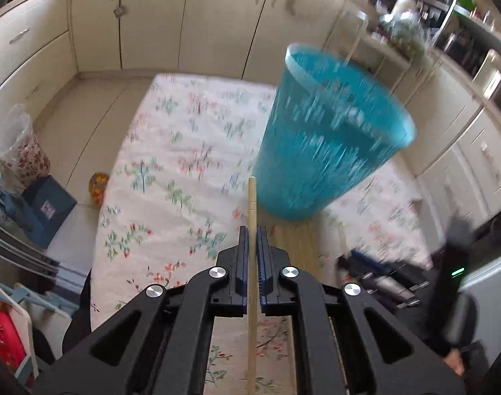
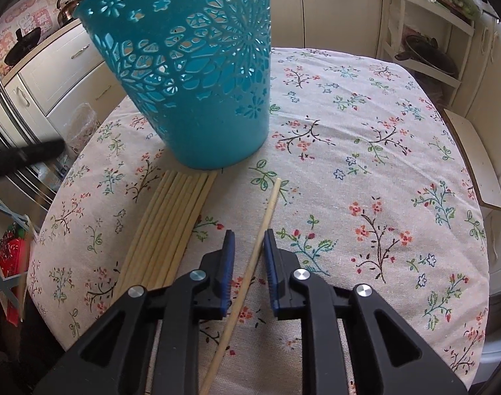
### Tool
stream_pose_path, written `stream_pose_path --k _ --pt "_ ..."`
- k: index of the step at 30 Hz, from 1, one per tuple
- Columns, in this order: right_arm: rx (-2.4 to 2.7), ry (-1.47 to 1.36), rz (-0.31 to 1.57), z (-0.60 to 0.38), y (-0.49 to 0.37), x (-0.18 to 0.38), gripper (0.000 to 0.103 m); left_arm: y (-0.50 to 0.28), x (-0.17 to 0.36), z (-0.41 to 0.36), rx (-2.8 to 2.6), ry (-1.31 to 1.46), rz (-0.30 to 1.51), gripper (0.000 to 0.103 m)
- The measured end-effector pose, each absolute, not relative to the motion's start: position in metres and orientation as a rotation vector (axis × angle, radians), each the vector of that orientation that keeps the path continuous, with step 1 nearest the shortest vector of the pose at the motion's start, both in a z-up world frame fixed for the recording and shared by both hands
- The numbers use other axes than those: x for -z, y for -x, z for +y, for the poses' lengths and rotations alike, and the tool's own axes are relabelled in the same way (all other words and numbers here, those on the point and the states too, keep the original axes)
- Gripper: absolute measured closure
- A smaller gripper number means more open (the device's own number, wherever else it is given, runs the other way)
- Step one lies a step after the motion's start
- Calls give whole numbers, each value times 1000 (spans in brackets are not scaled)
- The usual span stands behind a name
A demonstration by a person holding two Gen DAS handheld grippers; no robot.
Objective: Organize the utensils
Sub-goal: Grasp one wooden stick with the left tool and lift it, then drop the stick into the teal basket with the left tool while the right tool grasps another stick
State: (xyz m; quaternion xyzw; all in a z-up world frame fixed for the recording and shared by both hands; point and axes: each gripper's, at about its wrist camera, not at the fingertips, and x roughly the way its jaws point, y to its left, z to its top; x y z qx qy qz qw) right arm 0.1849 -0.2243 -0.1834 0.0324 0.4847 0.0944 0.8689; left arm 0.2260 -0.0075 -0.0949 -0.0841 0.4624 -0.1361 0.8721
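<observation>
Pinching a single chopstick (image 1: 252, 217), the left gripper (image 1: 252, 233) is holding it near the teal basket (image 1: 329, 138). Beside it, the right gripper (image 2: 248, 240) is standing spread around another chopstick (image 2: 250, 263) lying on the floral tablecloth (image 2: 365, 138), with more chopsticks (image 2: 164, 230) lying against the basket's base.

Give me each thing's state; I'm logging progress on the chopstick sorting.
Left gripper: shut on one chopstick.
Right gripper: open, loose chopstick lying between its jaws.
Basket: upright on the tablecloth.
Bundle: flat beside the basket.
</observation>
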Motion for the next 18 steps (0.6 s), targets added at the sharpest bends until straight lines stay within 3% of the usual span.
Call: stream_pose_path --k 9,13,18 --pt "-215 -81 1006 -222 -182 183 74 -253 -40 -17 319 282 449 98" --pt "-219 -76 998 -219 -183 183 72 -286 -53 -31 263 344 324 98" --pt "-225 -92 1000 -220 -181 183 72 -321 -31 -52 194 344 319 98"
